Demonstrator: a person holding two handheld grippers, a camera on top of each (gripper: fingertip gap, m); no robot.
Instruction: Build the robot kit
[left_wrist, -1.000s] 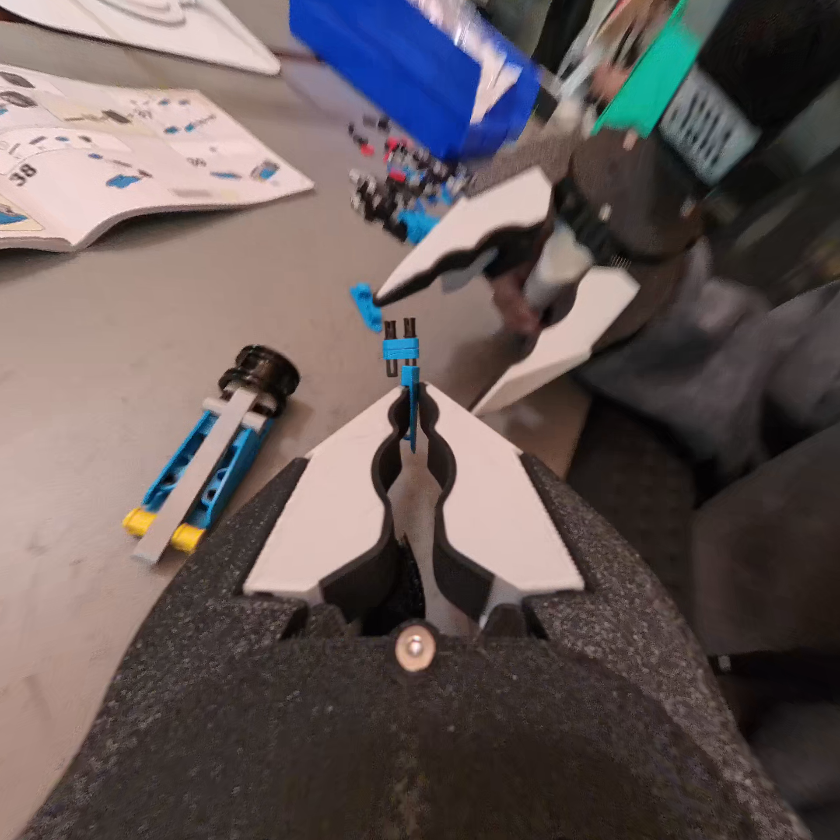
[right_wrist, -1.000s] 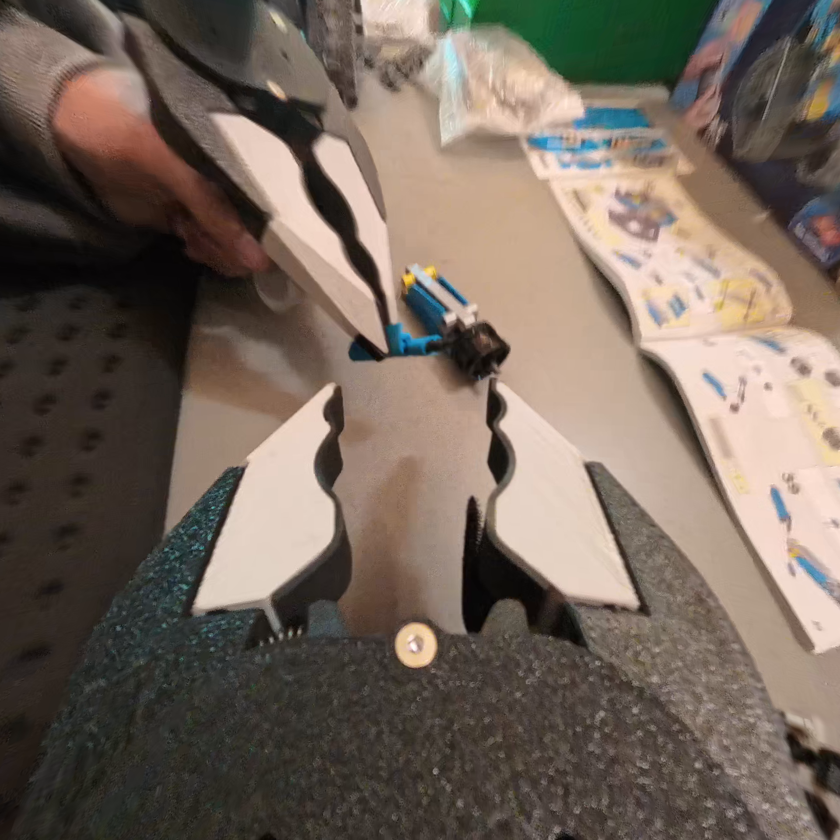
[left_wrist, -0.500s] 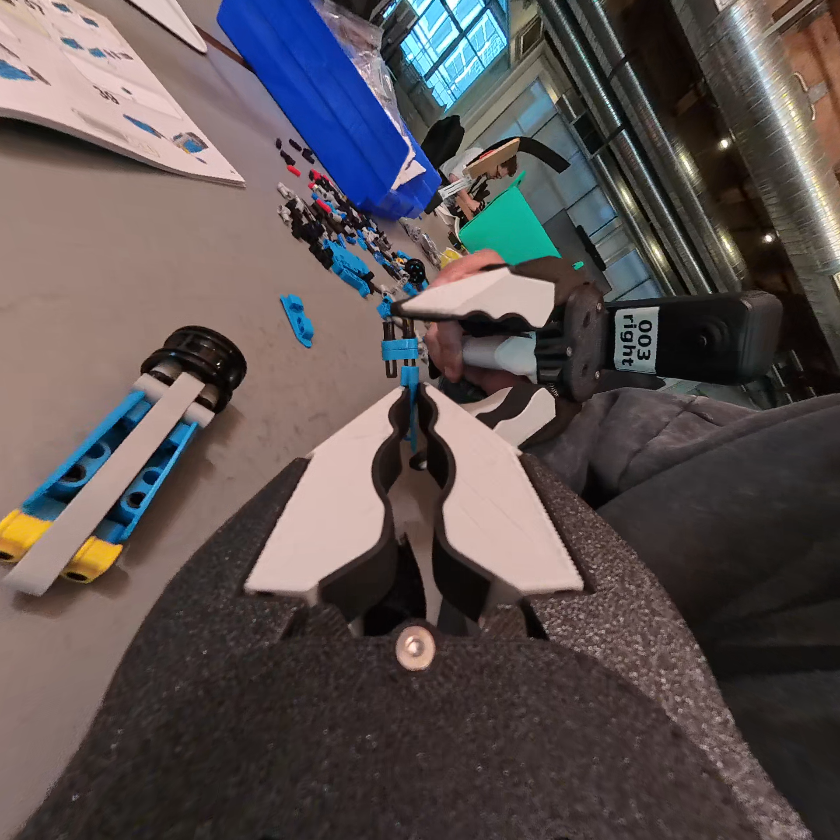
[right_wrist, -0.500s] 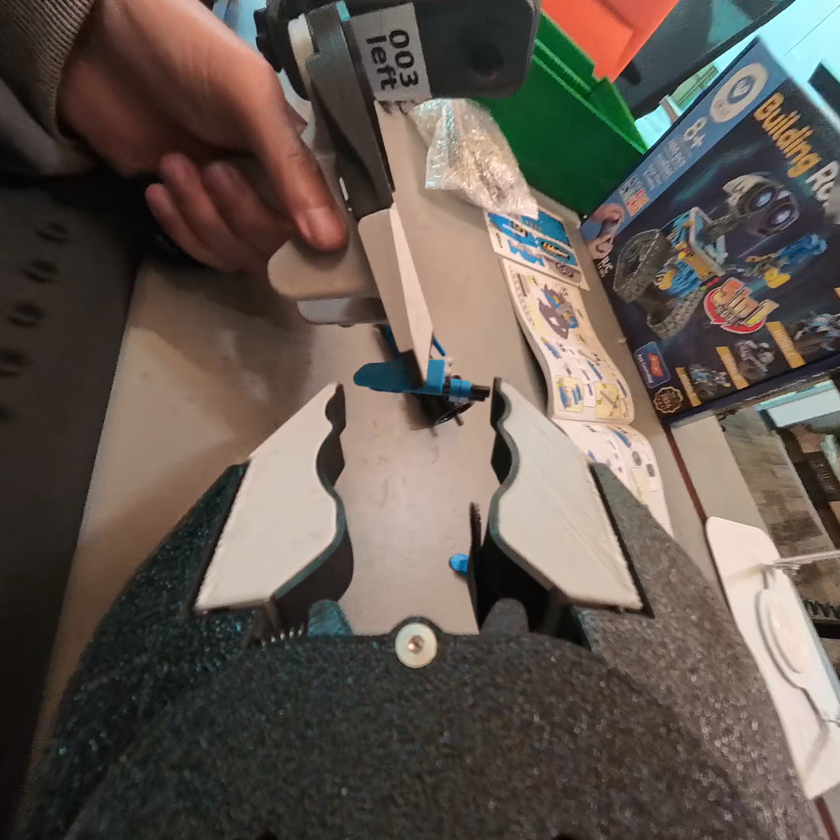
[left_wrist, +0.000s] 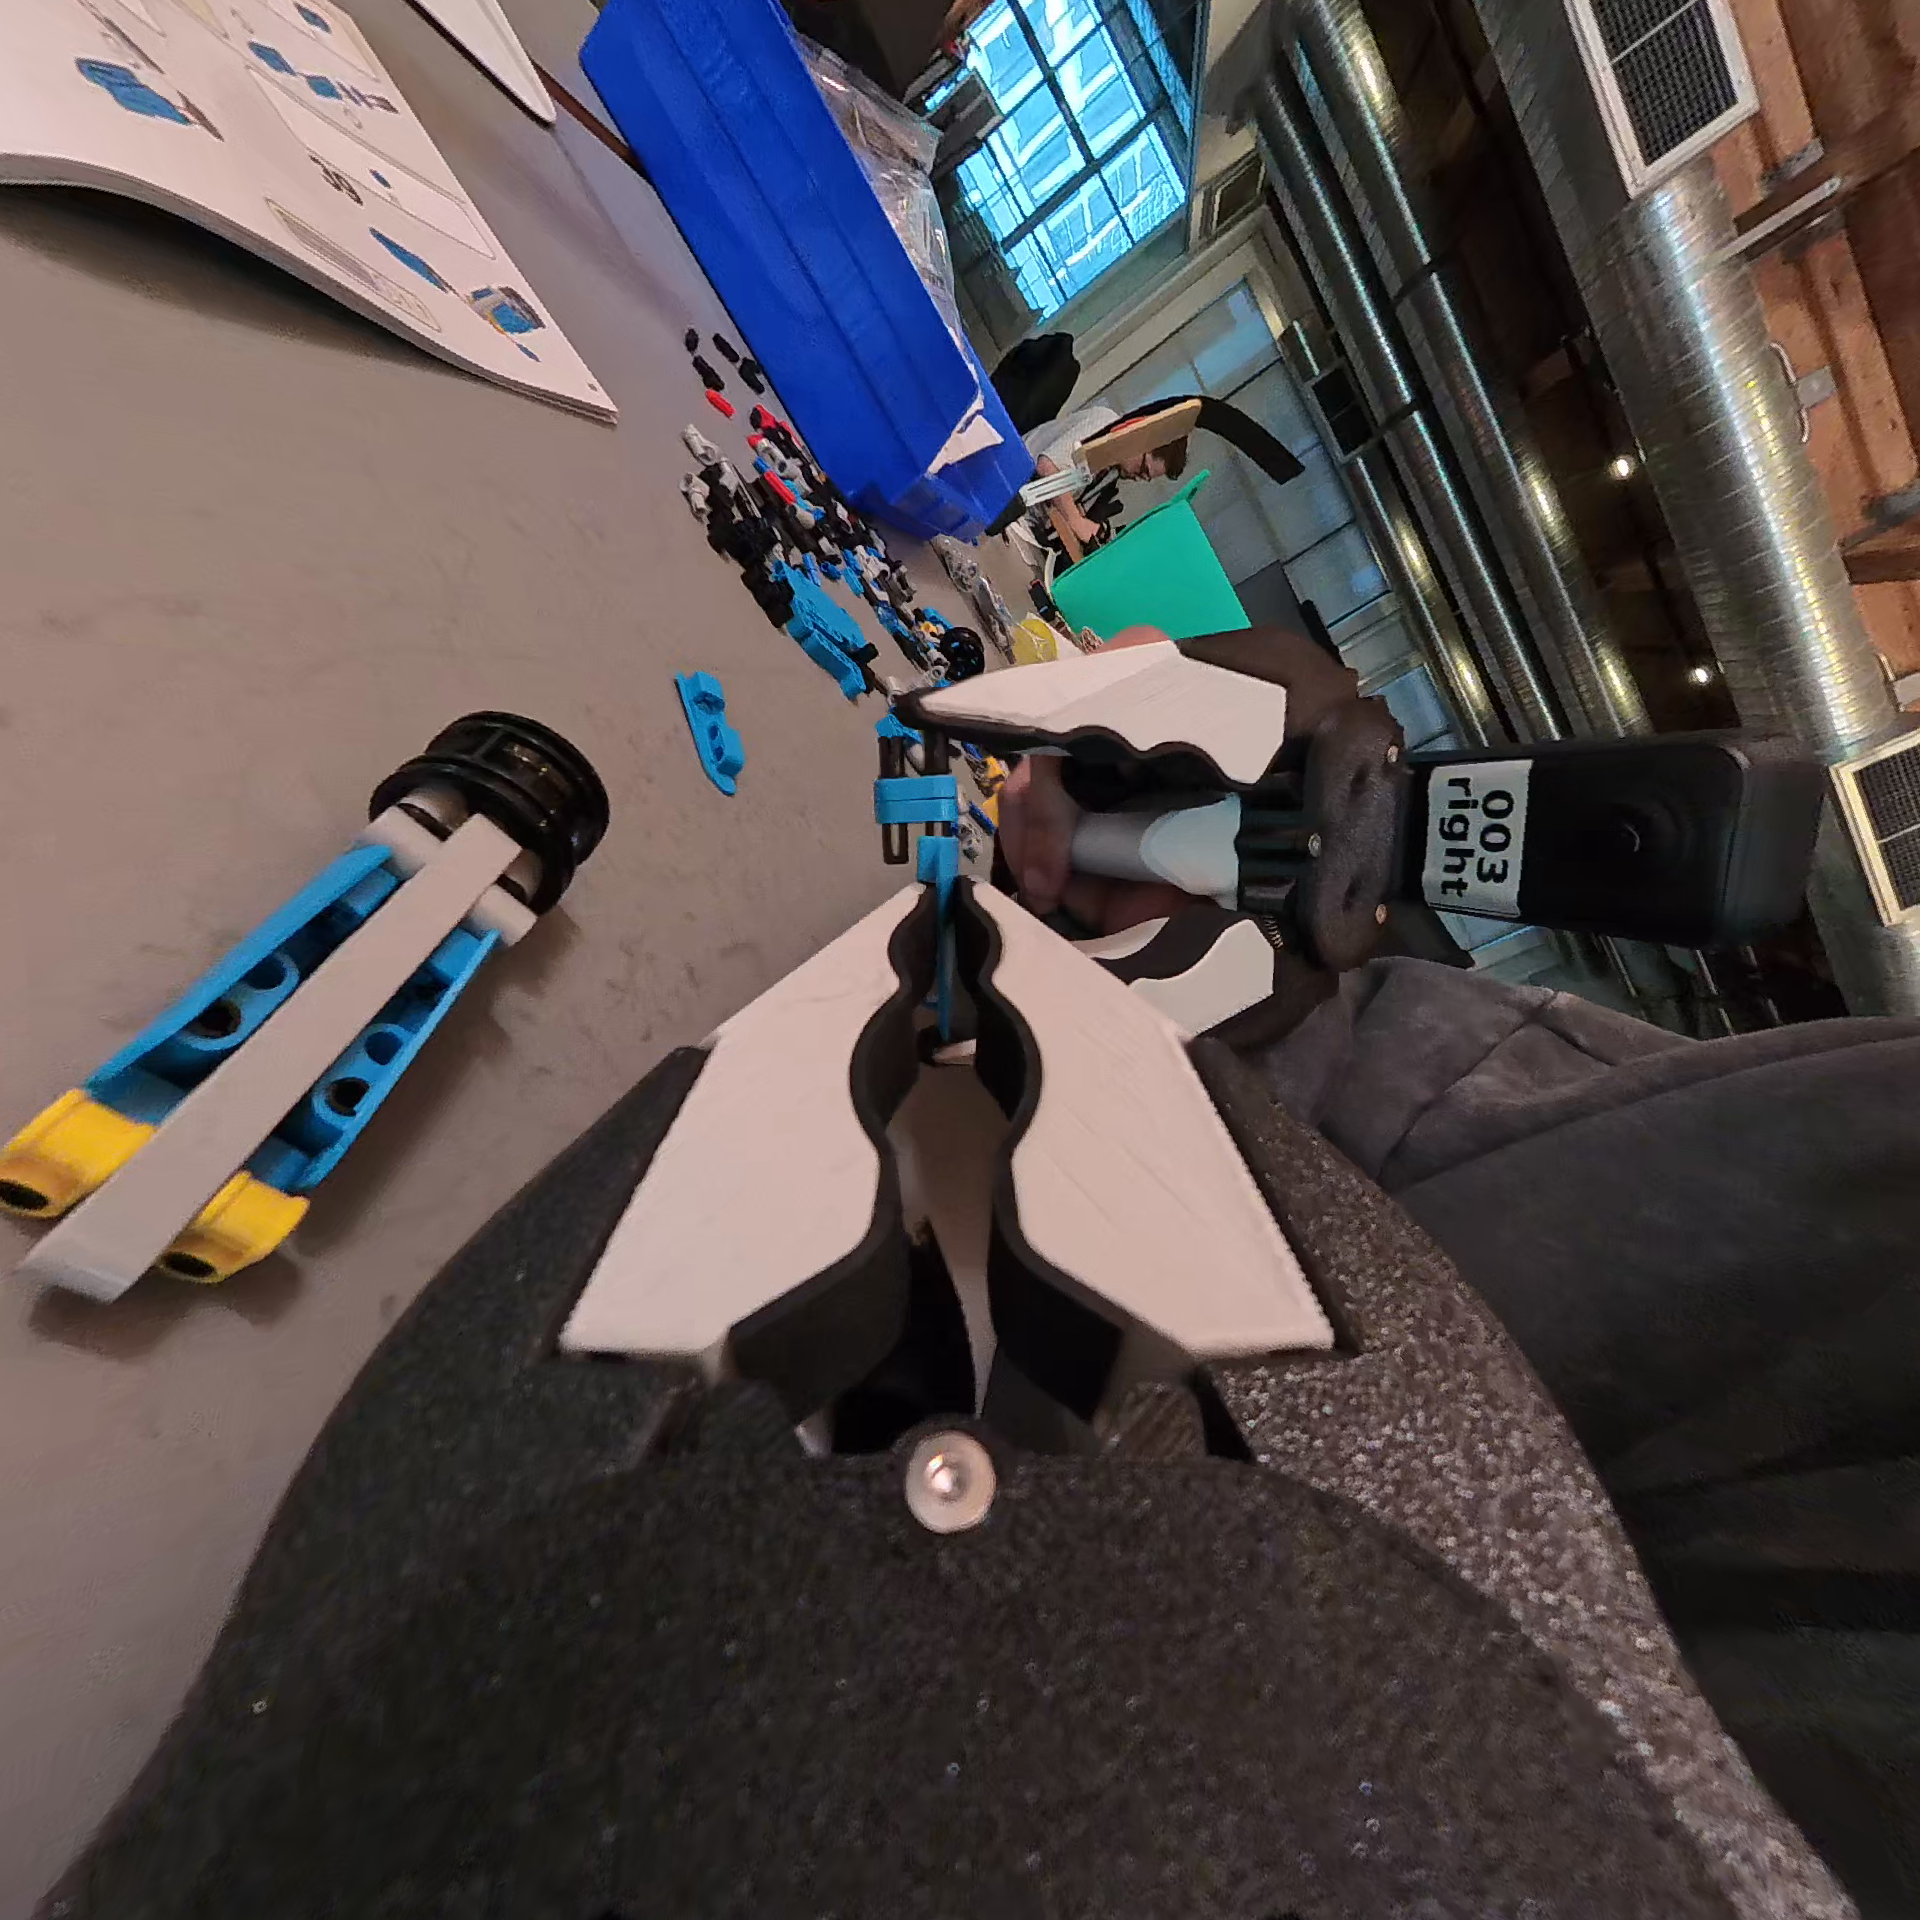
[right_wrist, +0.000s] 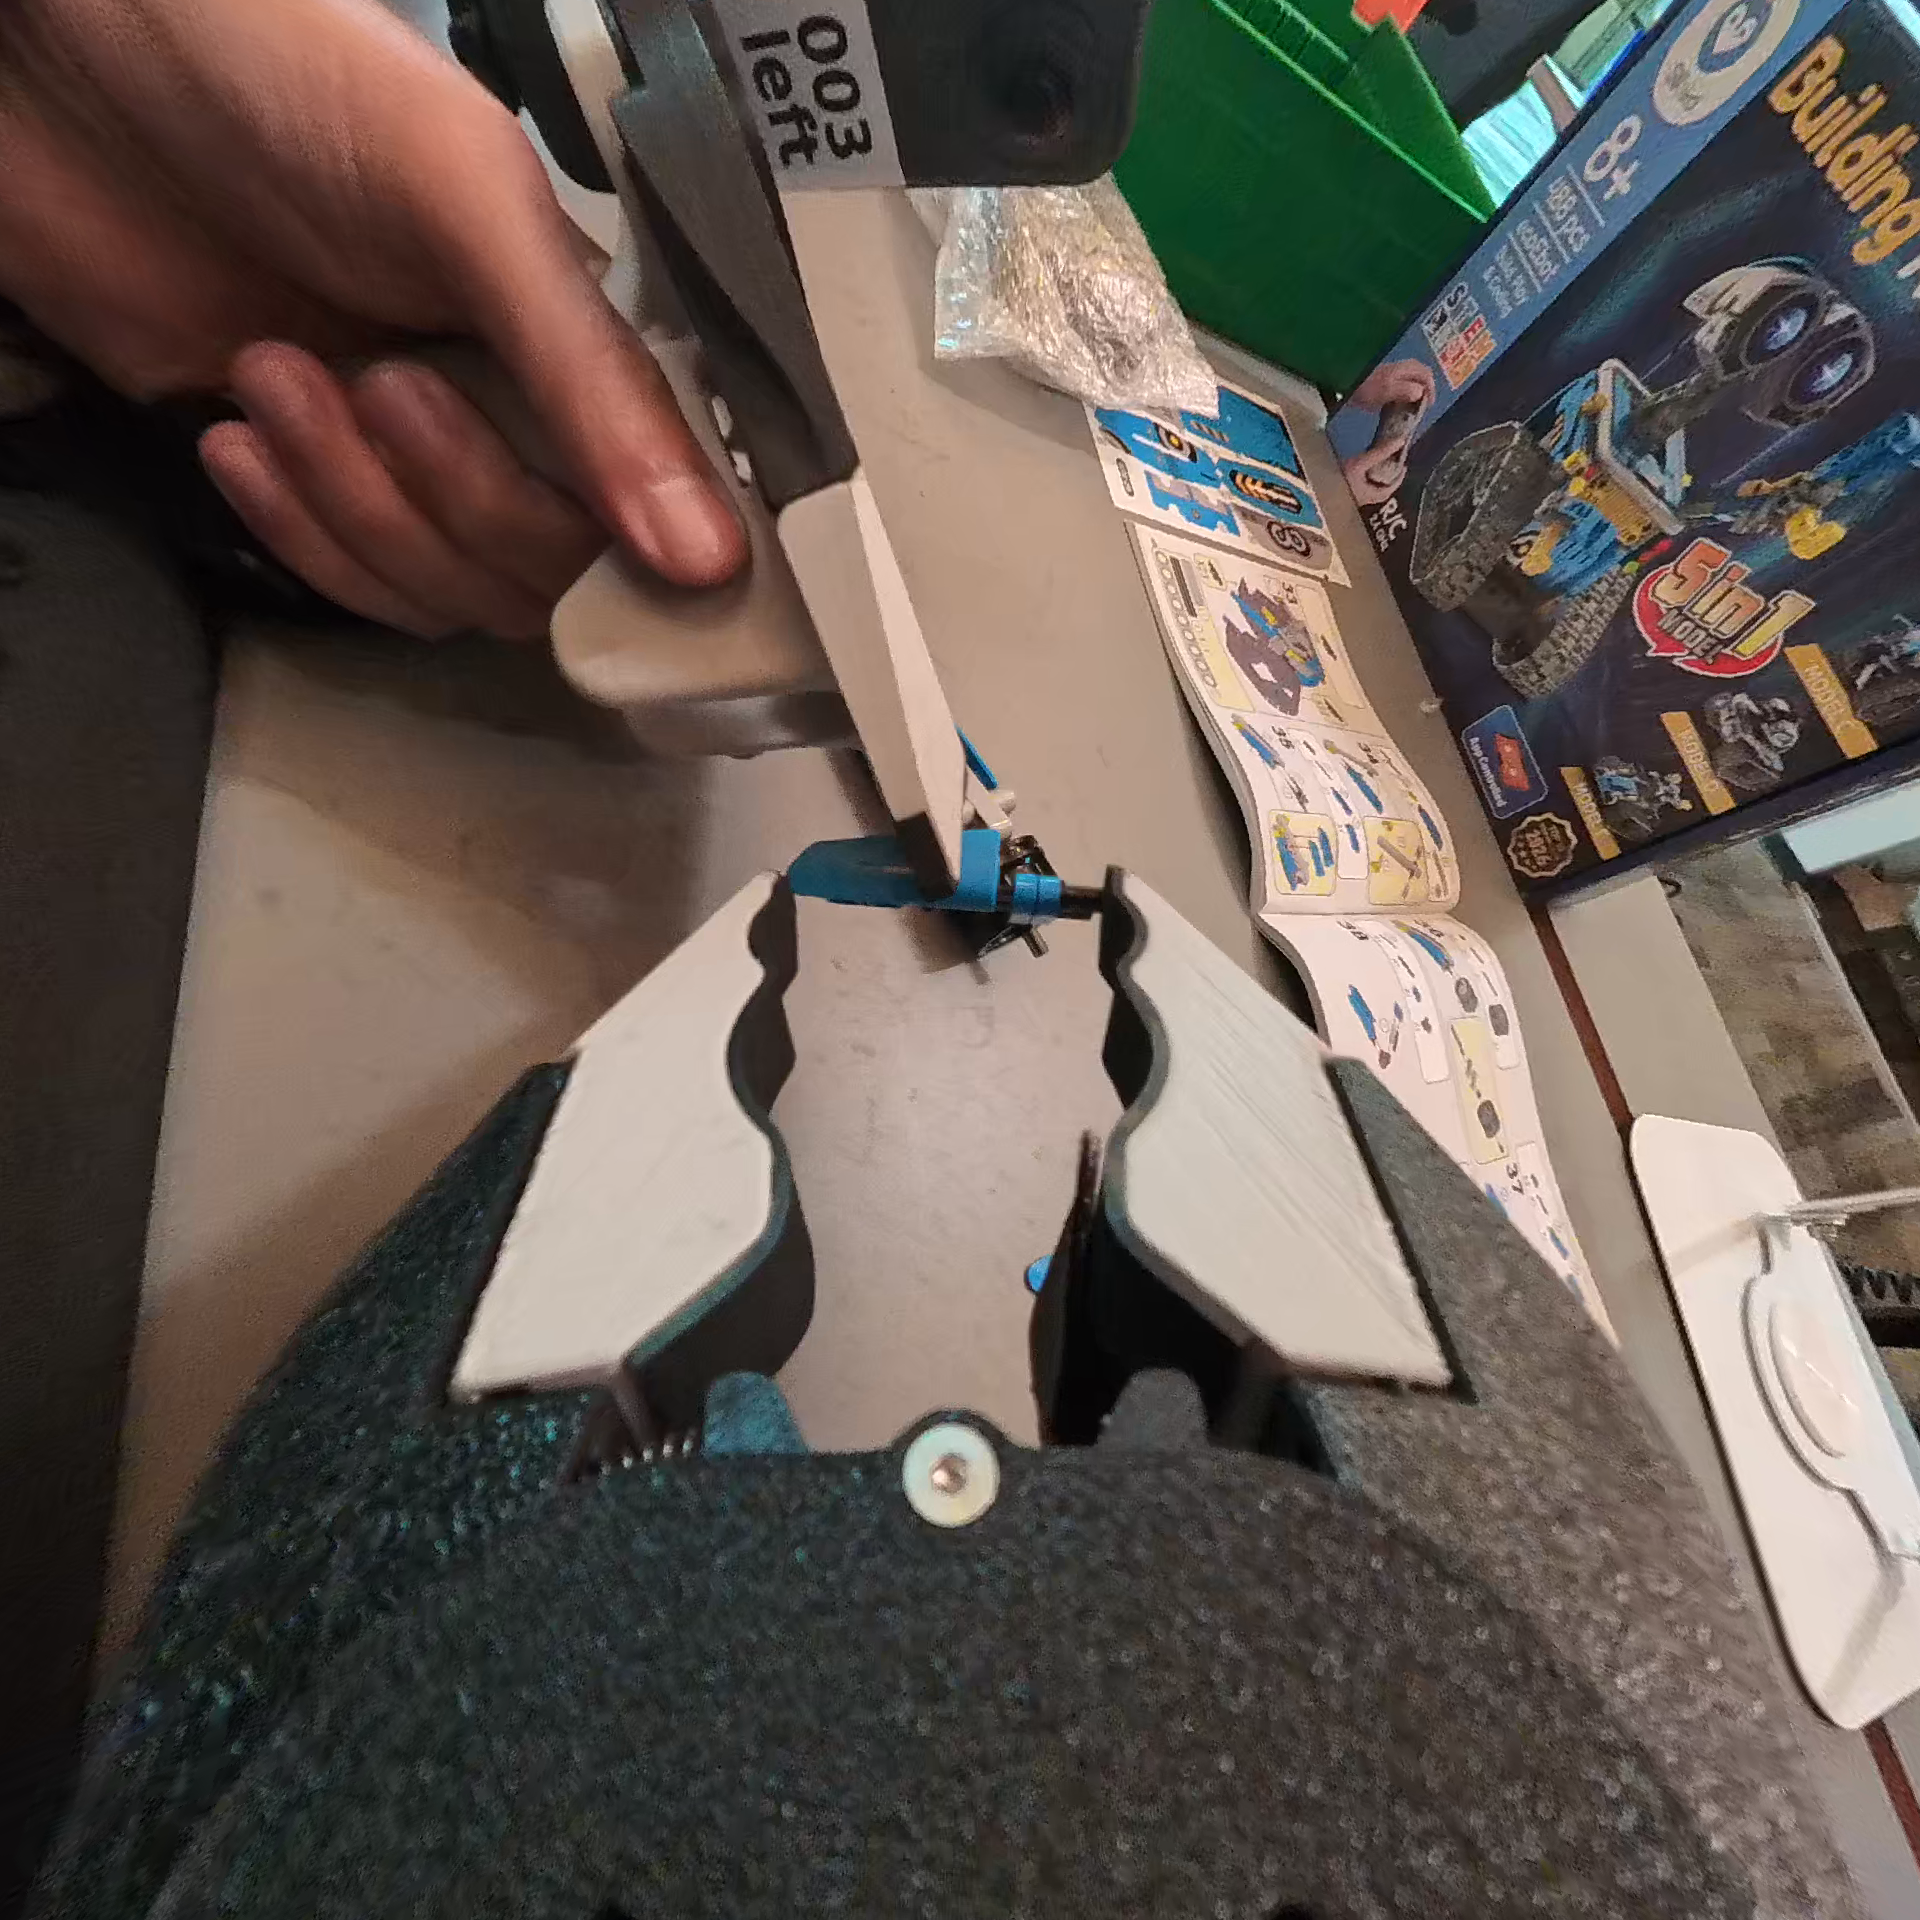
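Grey tabletop (left_wrist: 312, 582) lies under both tools. Clamped in the left gripper (left_wrist: 940, 904) is a small blue piece with black pins (left_wrist: 914, 810), held off the table. Half a second ago the right gripper (right_wrist: 940, 883) stood short of that piece; now its spread jaws flank it — one tip touches a pin. Beside the piece lie a blue-and-yellow assembly (left_wrist: 270, 1018), loose parts (left_wrist: 800, 551), a booklet (right_wrist: 1340, 790) and a printed box (right_wrist: 1704, 436).

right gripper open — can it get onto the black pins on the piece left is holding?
Probably yes: the right gripper is open, the blue piece spans its fingertips, the left gripper clamps only the tail.
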